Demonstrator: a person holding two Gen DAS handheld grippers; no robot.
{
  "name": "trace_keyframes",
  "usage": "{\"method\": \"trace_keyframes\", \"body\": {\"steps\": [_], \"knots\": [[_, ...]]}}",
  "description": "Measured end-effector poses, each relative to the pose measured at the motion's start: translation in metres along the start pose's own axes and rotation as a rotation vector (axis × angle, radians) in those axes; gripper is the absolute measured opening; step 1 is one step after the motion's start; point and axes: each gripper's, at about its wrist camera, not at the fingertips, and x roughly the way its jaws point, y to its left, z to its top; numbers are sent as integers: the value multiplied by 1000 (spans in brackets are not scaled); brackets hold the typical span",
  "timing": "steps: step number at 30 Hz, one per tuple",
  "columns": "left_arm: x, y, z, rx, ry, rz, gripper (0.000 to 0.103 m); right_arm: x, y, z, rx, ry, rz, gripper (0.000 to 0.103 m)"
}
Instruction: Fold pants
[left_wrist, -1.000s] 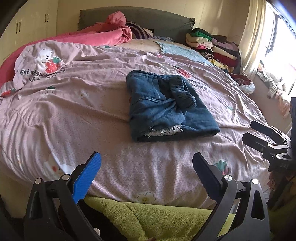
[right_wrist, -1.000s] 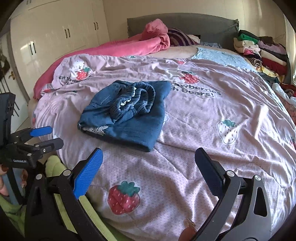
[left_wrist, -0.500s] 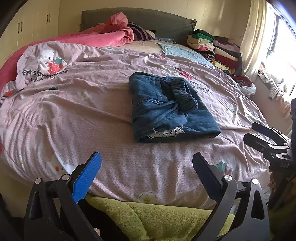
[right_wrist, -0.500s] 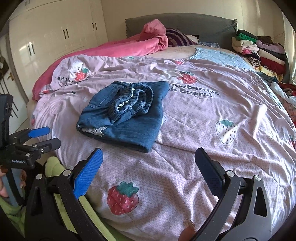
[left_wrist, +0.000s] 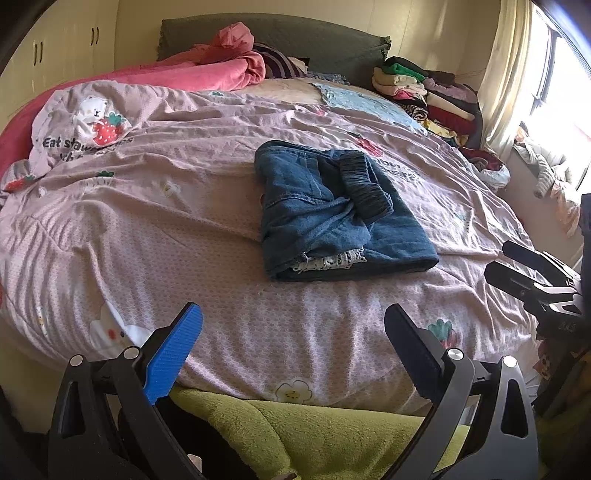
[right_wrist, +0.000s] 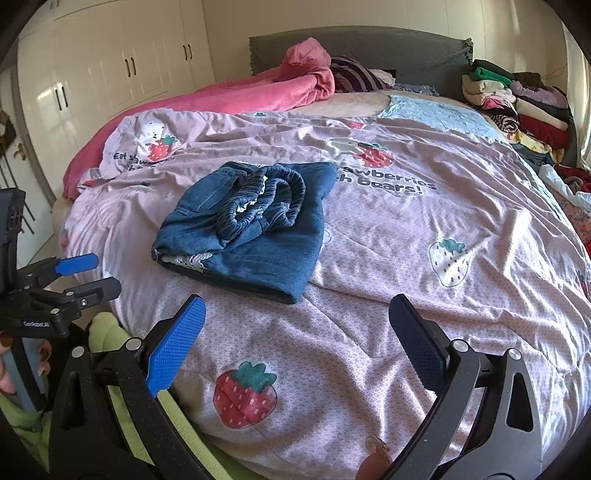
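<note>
A pair of blue denim pants (left_wrist: 332, 214) lies folded into a compact rectangle on the pink strawberry-print duvet (left_wrist: 147, 221), its elastic waistband bunched on top. It also shows in the right wrist view (right_wrist: 251, 229). My left gripper (left_wrist: 291, 332) is open and empty, held back near the bed's front edge, well short of the pants. My right gripper (right_wrist: 295, 325) is open and empty, also short of the pants. Each gripper shows at the edge of the other's view: the right one (left_wrist: 532, 273) and the left one (right_wrist: 74, 277).
A pink blanket (left_wrist: 207, 70) is heaped by the grey headboard (right_wrist: 388, 48). Stacked folded clothes (left_wrist: 424, 92) fill the far right of the bed. White wardrobes (right_wrist: 110, 66) stand at the left. A green fuzzy cloth (left_wrist: 332, 432) lies below the bed's front edge.
Both grippers stay open and empty. The views have shifted slightly; the pants lie still in the same folded shape.
</note>
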Motion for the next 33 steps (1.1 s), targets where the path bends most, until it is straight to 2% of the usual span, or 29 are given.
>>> {"method": "trace_keyframes", "body": {"steps": [19,33], "knots": [[-2,2,1,-12,7,17,98,0,0,2,-2,0,-4,94],[-6,2,2,0,6,59,98,-5,2,5,-5,-5,-18,94]]}}
